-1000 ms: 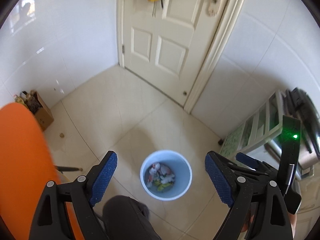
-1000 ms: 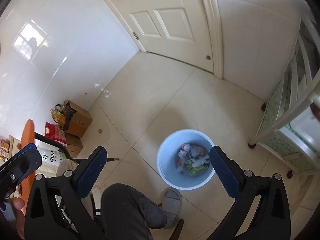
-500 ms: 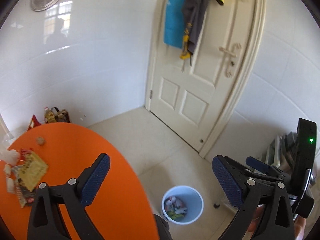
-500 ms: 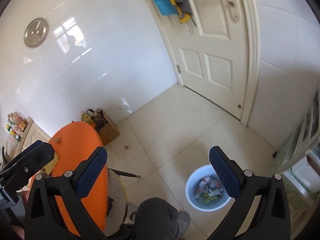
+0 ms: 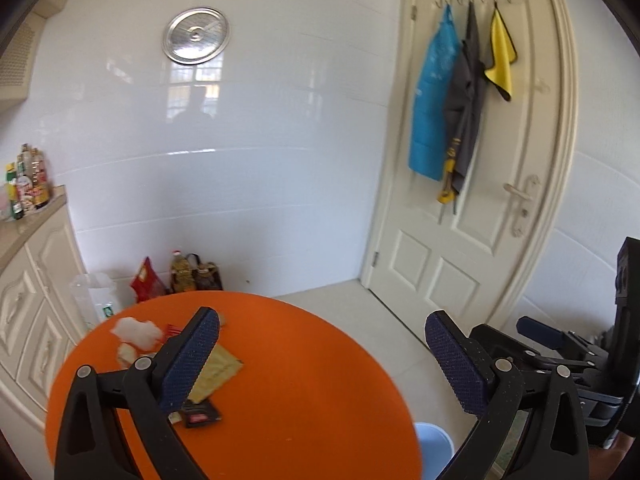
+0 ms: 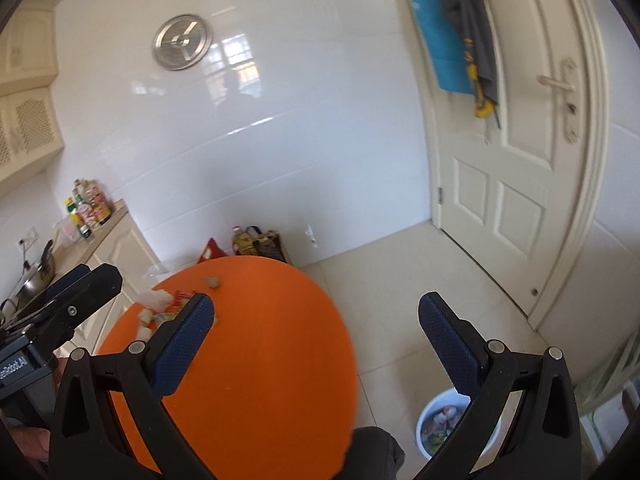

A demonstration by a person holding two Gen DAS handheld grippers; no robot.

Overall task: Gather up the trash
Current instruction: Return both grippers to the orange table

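Note:
On the far left part of the round orange table (image 5: 304, 380) lies a pile of trash: a white tissue (image 5: 134, 330), a yellowish wrapper (image 5: 218, 372) and a dark wrapper (image 5: 200, 414). My left gripper (image 5: 320, 324) hangs open above the table with nothing between its jaws; its left finger hides part of the pile. My right gripper (image 6: 316, 312) is open and empty too, over the table's (image 6: 260, 360) right edge. The same trash (image 6: 160, 304) and a small brown lump (image 6: 212, 281) lie beyond it. A pale blue bin (image 6: 440, 420) holding trash stands on the floor at the lower right.
A white door (image 5: 480, 200) with cloths on hooks is at the right. A cream cabinet (image 5: 28, 300) with bottles on top stands at the left. Bags and an oil bottle (image 5: 182, 272) sit on the floor by the wall. A person's knee (image 6: 372, 452) shows beside the bin.
Both views have swung up and left from the bin on the floor to the orange table. The trash pile has come into sight. The left jaws have spread a little wider.

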